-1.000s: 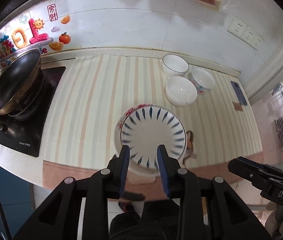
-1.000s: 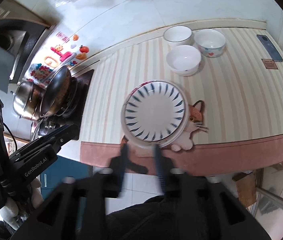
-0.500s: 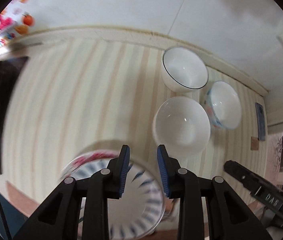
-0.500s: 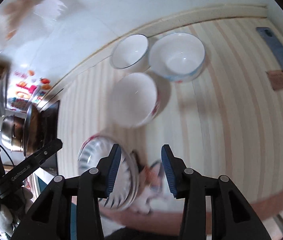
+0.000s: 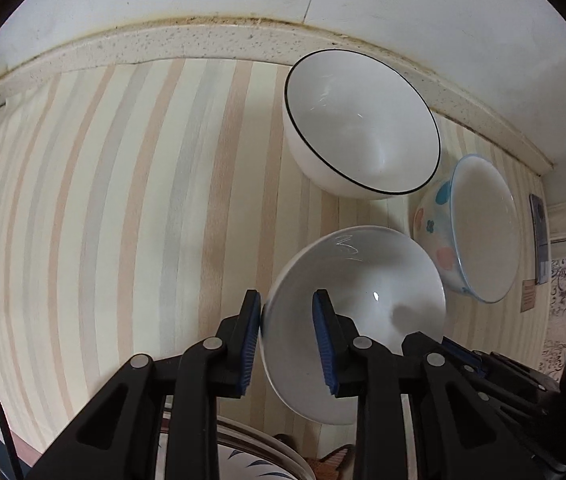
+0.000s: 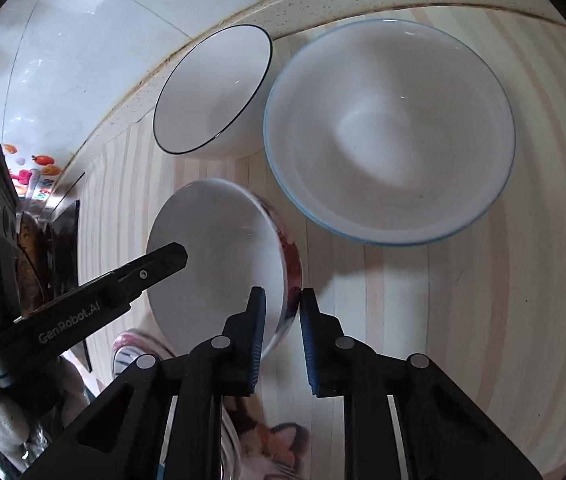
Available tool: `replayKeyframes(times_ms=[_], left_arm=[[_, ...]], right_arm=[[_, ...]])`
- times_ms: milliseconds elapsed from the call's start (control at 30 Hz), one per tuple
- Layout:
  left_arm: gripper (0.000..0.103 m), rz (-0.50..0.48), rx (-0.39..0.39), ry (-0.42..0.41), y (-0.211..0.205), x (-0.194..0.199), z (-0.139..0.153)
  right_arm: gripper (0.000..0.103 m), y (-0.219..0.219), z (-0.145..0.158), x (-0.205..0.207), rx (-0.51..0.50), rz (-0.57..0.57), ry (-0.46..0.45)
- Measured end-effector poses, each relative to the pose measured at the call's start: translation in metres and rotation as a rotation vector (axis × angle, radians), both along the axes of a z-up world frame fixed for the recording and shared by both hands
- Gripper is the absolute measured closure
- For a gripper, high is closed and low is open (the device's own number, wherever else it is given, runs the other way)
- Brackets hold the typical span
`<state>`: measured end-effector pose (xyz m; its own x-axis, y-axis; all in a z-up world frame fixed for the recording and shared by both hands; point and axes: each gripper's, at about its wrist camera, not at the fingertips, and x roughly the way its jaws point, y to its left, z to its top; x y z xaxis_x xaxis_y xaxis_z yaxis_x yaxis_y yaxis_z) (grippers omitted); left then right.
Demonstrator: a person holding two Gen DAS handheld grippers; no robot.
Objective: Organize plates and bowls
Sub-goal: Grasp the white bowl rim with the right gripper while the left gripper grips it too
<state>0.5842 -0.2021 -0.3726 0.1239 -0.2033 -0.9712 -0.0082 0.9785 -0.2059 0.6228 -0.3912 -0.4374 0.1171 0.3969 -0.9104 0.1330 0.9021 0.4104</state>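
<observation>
Three bowls stand on the striped mat. The nearest white bowl (image 5: 367, 300) has a red pattern outside, seen in the right wrist view (image 6: 219, 256). My left gripper (image 5: 286, 334) is open and straddles its left rim. My right gripper (image 6: 281, 328) is open and straddles its right rim. Behind stand a black-rimmed white bowl (image 5: 359, 128) (image 6: 211, 92) and a blue-rimmed dotted bowl (image 5: 483, 228) (image 6: 391, 132). The blue-patterned plate (image 5: 251, 464) shows at the bottom edge.
The tiled wall and stone backsplash ledge (image 5: 203, 40) run close behind the bowls. A stove with pans (image 6: 39, 248) lies to the left. A phone (image 5: 539, 236) lies at the far right. A cat-shaped mat (image 6: 267, 440) sits under the plate.
Both grippers have moved forward from over the plate to the nearest bowl, and their fingers now sit on either side of its rim.
</observation>
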Motion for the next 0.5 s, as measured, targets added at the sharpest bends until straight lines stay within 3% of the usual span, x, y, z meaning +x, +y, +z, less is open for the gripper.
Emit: replayKeyframes(times_ms=[300,500], left_arm=[[0.079,-0.027,-0.003,-0.028,-0.015,-0.036,0.03],[0.079,-0.071,-0.022,-0.041,-0.038,-0.072,0.048]], right_arm=[[0.087,-0.001,0.015,-0.022,-0.007,0.023,-0.002],[0.087,-0.017,0.038,-0.062,-0.002,0.042,0.001]])
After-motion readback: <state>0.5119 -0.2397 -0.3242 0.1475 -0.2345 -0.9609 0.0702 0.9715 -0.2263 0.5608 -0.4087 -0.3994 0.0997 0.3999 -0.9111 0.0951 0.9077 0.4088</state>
